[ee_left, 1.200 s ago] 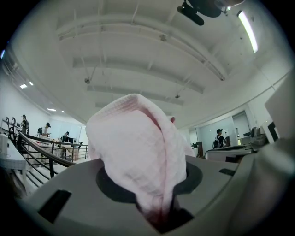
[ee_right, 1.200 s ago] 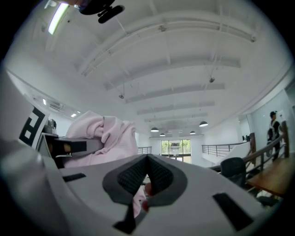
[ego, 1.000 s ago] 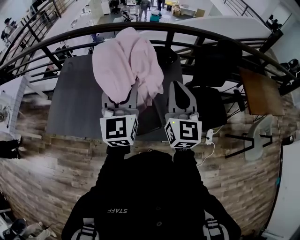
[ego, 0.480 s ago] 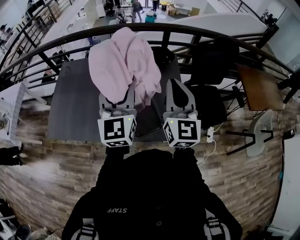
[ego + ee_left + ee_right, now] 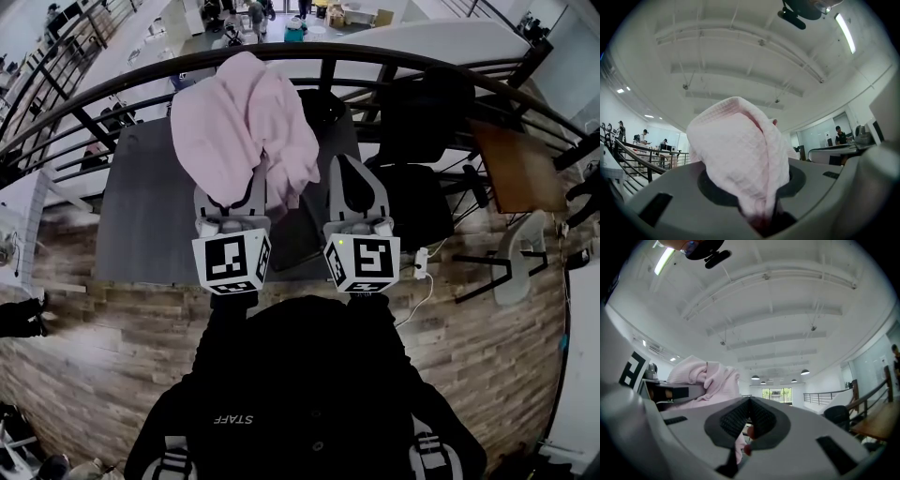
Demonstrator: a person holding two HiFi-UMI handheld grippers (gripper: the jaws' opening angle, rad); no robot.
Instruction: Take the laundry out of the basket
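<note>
Dark table (image 5: 141, 216) below, no basket in view. Pink cloth (image 5: 244, 122) is up over the table's far edge, lifted clear, I reckon. Long axis runs away from me, tail drooping back. L gripper (image 5: 232, 199) clamped partway on its bunched end. R gripper (image 5: 349, 173) tips together; pink sliver between, can't tell if nipped.

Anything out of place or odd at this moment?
Nothing is spilled or damaged. One oddity: the pink cloth sits bunched over the left gripper, clamped between its fingers and held above the dark table, yet no laundry basket shows in any view.
</note>
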